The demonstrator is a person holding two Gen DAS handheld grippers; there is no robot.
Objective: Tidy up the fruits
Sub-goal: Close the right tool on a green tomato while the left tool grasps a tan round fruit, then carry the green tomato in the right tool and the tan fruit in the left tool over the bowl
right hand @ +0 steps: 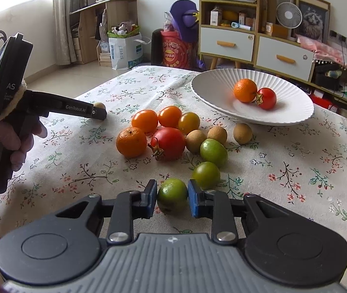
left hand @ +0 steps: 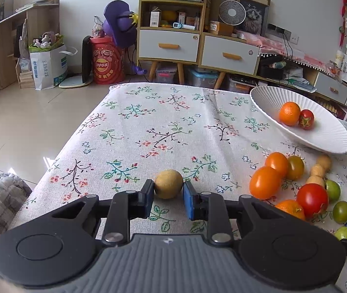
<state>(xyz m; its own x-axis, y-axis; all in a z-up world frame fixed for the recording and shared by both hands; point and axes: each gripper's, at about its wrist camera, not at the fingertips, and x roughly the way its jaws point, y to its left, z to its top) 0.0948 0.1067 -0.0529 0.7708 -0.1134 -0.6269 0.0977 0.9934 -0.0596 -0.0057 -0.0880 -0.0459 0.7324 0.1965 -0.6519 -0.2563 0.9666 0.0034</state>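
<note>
The tabletop (right hand: pixel 283 183) was covered by a floral cloth, with a white ribbed plate (right hand: pixel 212 85) set at its far right. Near it, the left hand-held gripper (left hand: pixel 168 196) was clamped on a tan longan (left hand: pixel 168 183) and the right hand-held gripper (right hand: pixel 172 199) on a green fruit (right hand: pixel 172 195).

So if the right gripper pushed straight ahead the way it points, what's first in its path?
The right gripper is shut on a green fruit; straight ahead, another green fruit probably comes first, slightly right of its line, though depth is hard to judge.
</note>
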